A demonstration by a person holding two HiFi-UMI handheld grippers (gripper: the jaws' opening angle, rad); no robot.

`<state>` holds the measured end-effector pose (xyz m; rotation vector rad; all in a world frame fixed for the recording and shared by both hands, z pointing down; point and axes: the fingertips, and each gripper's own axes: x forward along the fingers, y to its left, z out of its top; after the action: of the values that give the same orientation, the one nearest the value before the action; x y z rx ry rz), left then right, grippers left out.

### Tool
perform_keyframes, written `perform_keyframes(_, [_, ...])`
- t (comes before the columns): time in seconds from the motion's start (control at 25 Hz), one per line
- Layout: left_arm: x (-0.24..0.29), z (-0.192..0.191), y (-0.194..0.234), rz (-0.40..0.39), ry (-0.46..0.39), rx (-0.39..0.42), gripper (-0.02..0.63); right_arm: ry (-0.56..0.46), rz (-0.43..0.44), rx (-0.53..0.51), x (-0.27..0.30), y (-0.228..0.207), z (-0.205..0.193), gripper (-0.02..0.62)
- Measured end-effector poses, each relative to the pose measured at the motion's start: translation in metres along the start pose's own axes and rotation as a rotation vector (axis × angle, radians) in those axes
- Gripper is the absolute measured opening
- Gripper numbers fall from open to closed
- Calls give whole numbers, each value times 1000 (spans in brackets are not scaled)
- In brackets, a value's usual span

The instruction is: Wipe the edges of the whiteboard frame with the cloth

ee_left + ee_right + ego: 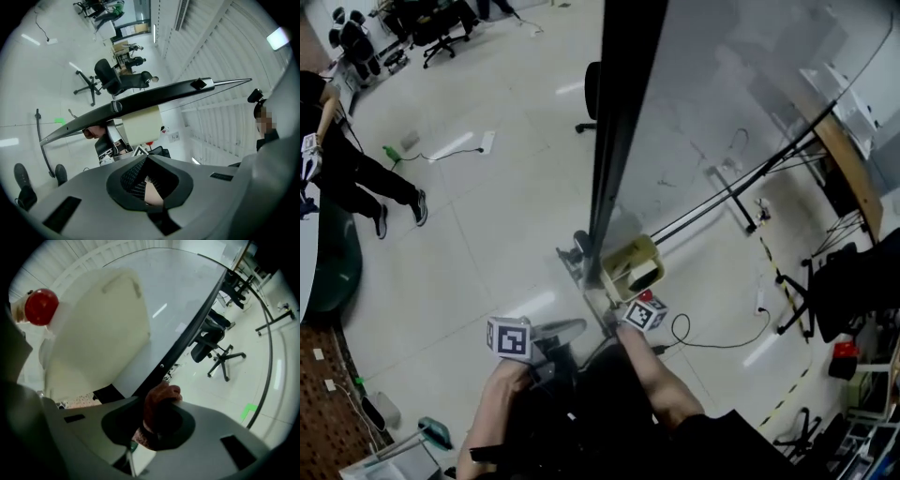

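Right gripper (pixel 157 420): fingers clamped on a reddish-brown cloth (pixel 160 401). The cloth is bunched right at the dark whiteboard frame (pixel 194 333), low on its edge; can't confirm actual contact. In the head view the frame (pixel 617 122) runs up from the right gripper (pixel 614 298), with the board surface (pixel 722 103) to its right. Left gripper (pixel 574 327) is just left of the frame and off it; fingers look closed, nothing between them. An office chair (pixel 213 345) stands on the floor beyond.

Left of the whiteboard frame (pixel 614 131) there is free room over open floor (pixel 487 216); on its right the board face (pixel 722 84) blocks passage, a cream object (pixel 633 267) hangs on the frame, and an office chair (pixel 591 94) stands beyond.
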<state>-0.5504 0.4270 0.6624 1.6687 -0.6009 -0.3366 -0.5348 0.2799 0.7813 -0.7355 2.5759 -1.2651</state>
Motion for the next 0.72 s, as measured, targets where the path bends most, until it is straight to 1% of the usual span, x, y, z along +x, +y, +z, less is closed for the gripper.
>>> perform_keyframes(0.08, [-12, 3, -1, -5, 48, 30, -14, -39, -34, 9, -1, -2, -7, 67])
perform_keyframes(0.12, [-16, 3, -1, -8, 65, 32, -14, -46, -47, 8, -1, 0, -9, 67])
perform_keyframes(0.2, [-19, 2, -3, -24, 86, 22, -14, -44, -64, 6, 0, 4, -12, 67])
perform_keyframes(0.28, [-17, 3, -13, -55, 112, 53, -14, -38, -84, 15, -2, 6, -15, 67])
perform_keyframes(0.32, [-17, 1, -13, -66, 121, 53, -14, -37, -96, 22, -3, 7, -16, 67])
perform_keyframes(0.44, [-18, -4, -6, -81, 134, 6, -14, -35, -126, 57, -6, 15, -15, 67])
perform_keyframes(0.56, [-16, 4, -17, -123, 127, 42, -14, -29, -142, 97, -11, 24, -15, 67])
perform_keyframes(0.72, [-20, 15, -18, -128, 102, 65, -14, -4, -162, 149, -20, 42, -19, 67])
